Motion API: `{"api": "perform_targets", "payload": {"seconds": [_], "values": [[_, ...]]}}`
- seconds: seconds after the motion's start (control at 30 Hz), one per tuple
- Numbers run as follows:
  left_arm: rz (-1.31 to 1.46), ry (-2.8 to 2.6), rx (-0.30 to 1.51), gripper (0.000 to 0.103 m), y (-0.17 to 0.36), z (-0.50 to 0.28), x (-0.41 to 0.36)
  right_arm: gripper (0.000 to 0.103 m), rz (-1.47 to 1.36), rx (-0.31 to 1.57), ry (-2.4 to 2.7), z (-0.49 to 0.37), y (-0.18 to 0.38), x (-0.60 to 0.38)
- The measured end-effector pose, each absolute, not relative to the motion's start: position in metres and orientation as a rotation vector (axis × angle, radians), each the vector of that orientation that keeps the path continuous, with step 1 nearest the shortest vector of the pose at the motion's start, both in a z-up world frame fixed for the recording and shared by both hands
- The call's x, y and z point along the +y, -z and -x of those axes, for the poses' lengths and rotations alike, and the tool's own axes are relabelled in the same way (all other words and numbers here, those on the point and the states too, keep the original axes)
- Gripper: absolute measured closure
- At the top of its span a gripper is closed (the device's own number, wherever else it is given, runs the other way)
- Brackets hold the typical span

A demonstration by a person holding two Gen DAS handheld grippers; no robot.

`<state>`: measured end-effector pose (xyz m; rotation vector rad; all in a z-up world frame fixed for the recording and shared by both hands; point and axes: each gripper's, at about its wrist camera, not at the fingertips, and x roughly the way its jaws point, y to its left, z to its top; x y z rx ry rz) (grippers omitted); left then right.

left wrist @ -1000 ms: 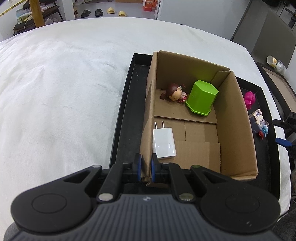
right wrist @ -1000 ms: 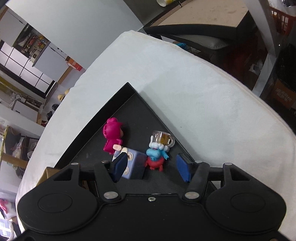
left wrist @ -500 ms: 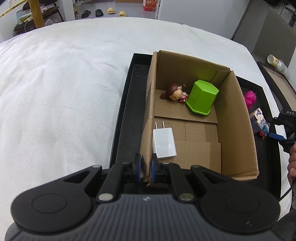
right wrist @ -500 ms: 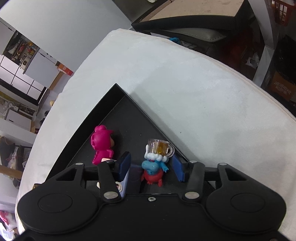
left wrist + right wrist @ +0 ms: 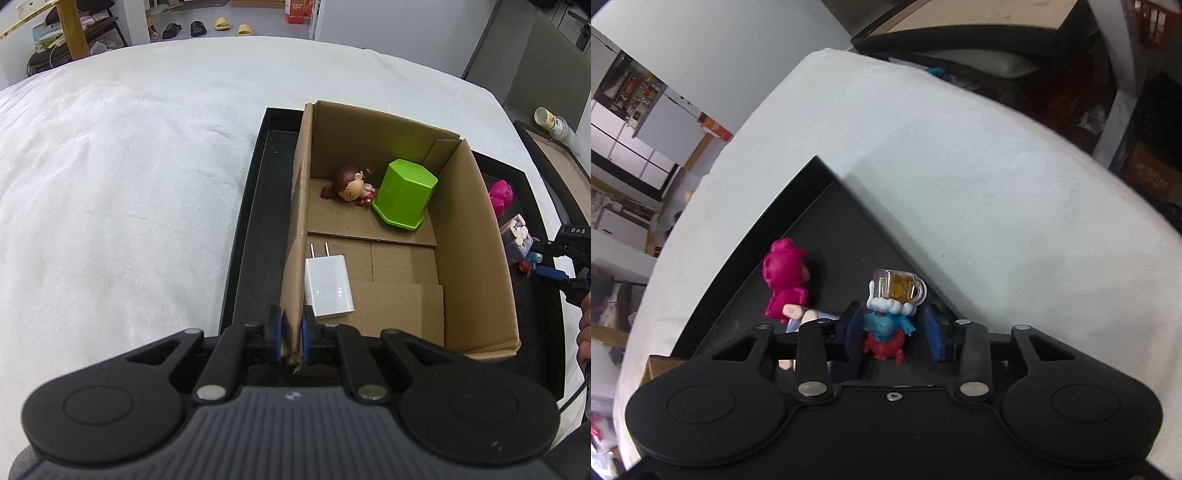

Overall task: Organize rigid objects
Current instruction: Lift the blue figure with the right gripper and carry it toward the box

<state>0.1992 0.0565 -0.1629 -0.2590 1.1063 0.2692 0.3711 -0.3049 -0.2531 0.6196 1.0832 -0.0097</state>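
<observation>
My left gripper (image 5: 290,334) is shut on the near left wall of an open cardboard box (image 5: 476,258). The box stands in a black tray (image 5: 255,229). Inside it lie a white charger (image 5: 327,290), a green container (image 5: 404,192) and a brown-haired doll (image 5: 349,184). In the right wrist view, a blue-and-red figure (image 5: 886,326) with a beer mug (image 5: 899,288) on its head stands on the tray. My right gripper (image 5: 892,332) straddles the figure and its jaws are closing; a gap still shows at the right pad.
A pink figure (image 5: 785,280) lies on the tray left of the right gripper, beside a cube-shaped figure (image 5: 517,236). The tray's corner (image 5: 816,162) points away over a white cloth (image 5: 997,206). The table's edge runs close on the right. A hand (image 5: 585,332) shows at the edge of the left wrist view.
The right gripper's jaws have narrowed and shifted so the blue-and-red figure now sits between them instead of the cube figure. The left gripper has not moved.
</observation>
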Motion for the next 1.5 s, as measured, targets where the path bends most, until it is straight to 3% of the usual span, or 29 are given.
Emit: {"api": "perform_targets", "payload": {"seconds": [0.1, 0.7, 0.77, 1.5], "values": [[0.26, -0.274, 1.103, 0.094, 0.163, -0.199, 0.056, 0.072, -0.597, 1.082, -0.014, -0.371, 0.253, -0.302], [0.265, -0.266, 1.097, 0.093, 0.163, -0.198, 0.057, 0.073, -0.567, 1.257, -0.06, -0.343, 0.248, -0.303], [0.267, -0.265, 1.096, 0.093, 0.163, -0.197, 0.058, 0.078, -0.556, 1.263, -0.075, -0.34, 0.246, -0.3], [0.278, -0.255, 1.088, 0.093, 0.162, -0.195, 0.059, 0.073, -0.339, 1.289, -0.165, -0.331, 0.247, -0.263]]}}
